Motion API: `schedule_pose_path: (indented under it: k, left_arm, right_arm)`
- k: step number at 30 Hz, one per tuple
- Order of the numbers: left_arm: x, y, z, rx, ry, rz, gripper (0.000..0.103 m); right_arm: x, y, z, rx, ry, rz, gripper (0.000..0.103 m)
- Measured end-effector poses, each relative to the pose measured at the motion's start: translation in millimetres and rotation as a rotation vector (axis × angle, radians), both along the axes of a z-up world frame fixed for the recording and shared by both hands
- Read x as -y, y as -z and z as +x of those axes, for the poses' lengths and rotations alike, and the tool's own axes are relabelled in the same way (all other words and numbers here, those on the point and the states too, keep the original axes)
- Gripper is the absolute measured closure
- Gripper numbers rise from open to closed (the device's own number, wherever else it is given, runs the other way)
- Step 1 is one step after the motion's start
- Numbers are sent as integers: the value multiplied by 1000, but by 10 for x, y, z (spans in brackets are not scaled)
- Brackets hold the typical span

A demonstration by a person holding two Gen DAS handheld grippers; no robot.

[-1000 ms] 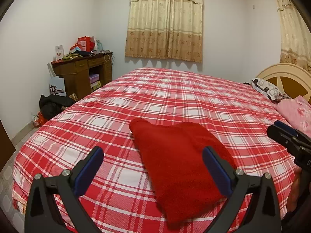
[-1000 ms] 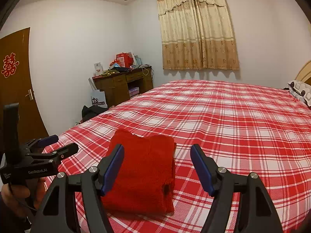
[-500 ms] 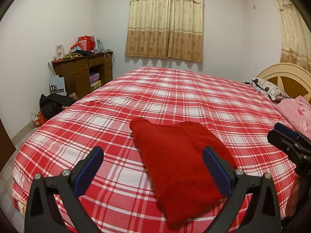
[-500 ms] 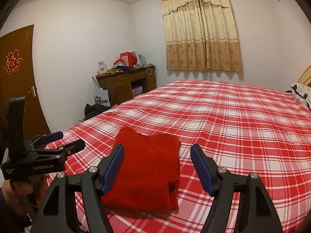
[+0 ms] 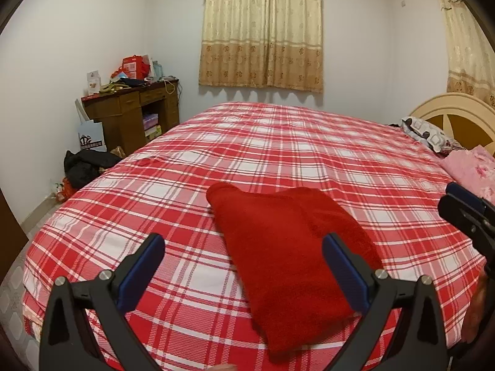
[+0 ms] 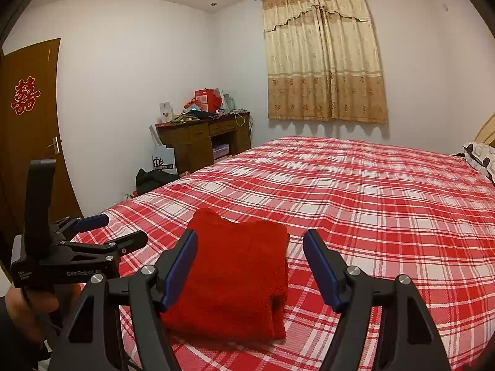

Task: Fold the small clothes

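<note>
A folded red fleece garment point(image 5: 287, 247) point(image 6: 235, 272) lies flat on the red plaid bed point(image 5: 278, 142) point(image 6: 371, 191) near its front edge. My left gripper point(image 5: 244, 244) hovers just short of the garment with its blue pads spread wide and nothing between them. It shows from the side in the right wrist view as the left gripper point(image 6: 120, 228), held by a hand. My right gripper point(image 6: 250, 241) is open above the garment's near end, not touching it. Its fingers point(image 5: 464, 207) poke in at the right edge of the left wrist view.
A wooden desk point(image 5: 133, 114) point(image 6: 201, 139) cluttered with boxes stands at the far left wall, with a dark bag point(image 5: 86, 167) on the floor beside it. A pink blanket point(image 5: 470, 167), a patterned pillow point(image 5: 430, 133) and the headboard point(image 5: 454, 114) are at the right. A brown door point(image 6: 27, 130) is left.
The right wrist view has shifted slightly, so the garment sits a little further right in it. The left gripper and garment have not moved.
</note>
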State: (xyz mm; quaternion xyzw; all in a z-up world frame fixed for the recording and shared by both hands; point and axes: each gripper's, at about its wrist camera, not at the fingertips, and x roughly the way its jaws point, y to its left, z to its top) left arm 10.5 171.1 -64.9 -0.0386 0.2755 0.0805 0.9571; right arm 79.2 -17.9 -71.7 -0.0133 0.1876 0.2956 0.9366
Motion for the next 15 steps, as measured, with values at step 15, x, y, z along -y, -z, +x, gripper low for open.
schedule_pose_path:
  k: [15]
  left_arm:
    - [1, -2, -13, -8, -7, 6, 0]
  right_arm:
    - [-24, 9, -23, 5, -16, -5, 32]
